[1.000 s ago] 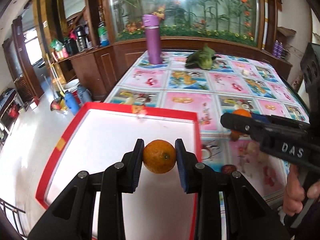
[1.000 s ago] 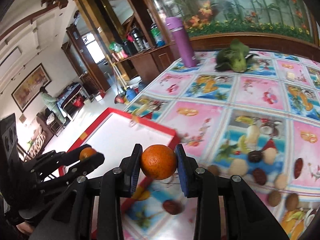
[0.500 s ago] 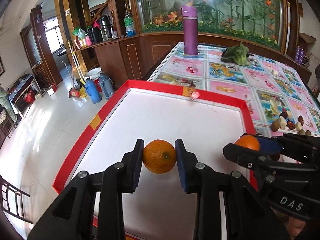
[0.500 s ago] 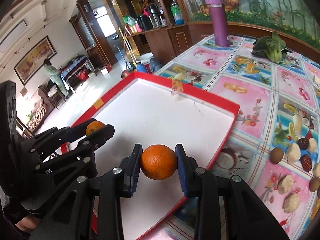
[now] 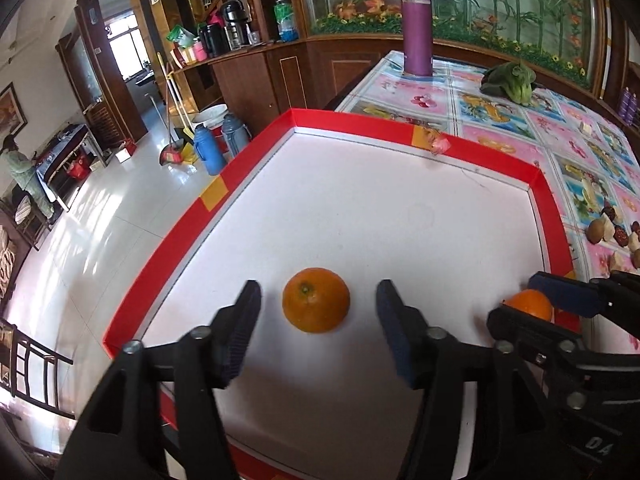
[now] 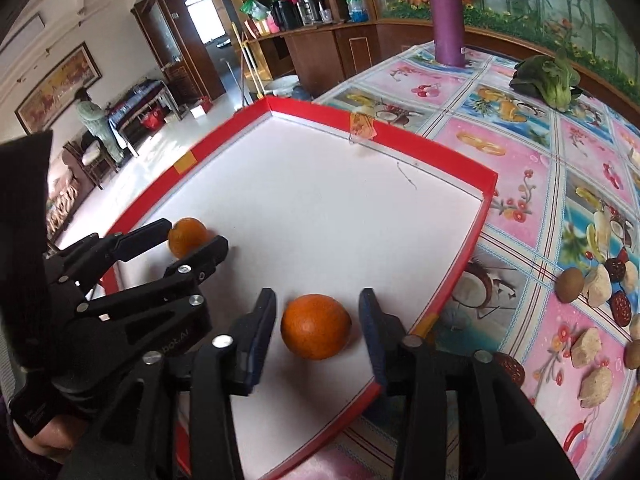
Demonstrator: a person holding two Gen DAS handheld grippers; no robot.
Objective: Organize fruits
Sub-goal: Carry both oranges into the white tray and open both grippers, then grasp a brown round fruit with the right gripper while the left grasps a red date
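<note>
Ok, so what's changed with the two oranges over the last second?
Both grippers carried their oranges over the red-rimmed tray and opened. The left gripper let go of its orange, the right gripper of its orange; both fruits now rest on the tray floor. The purple bottle stayed put.

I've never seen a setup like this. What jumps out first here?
Two oranges sit in a red-rimmed white tray: one orange between the spread fingers of the left hand-held gripper, another orange between those of the right hand-held gripper. Behind, a purple bottle stands on the fruit-patterned tablecloth.
</note>
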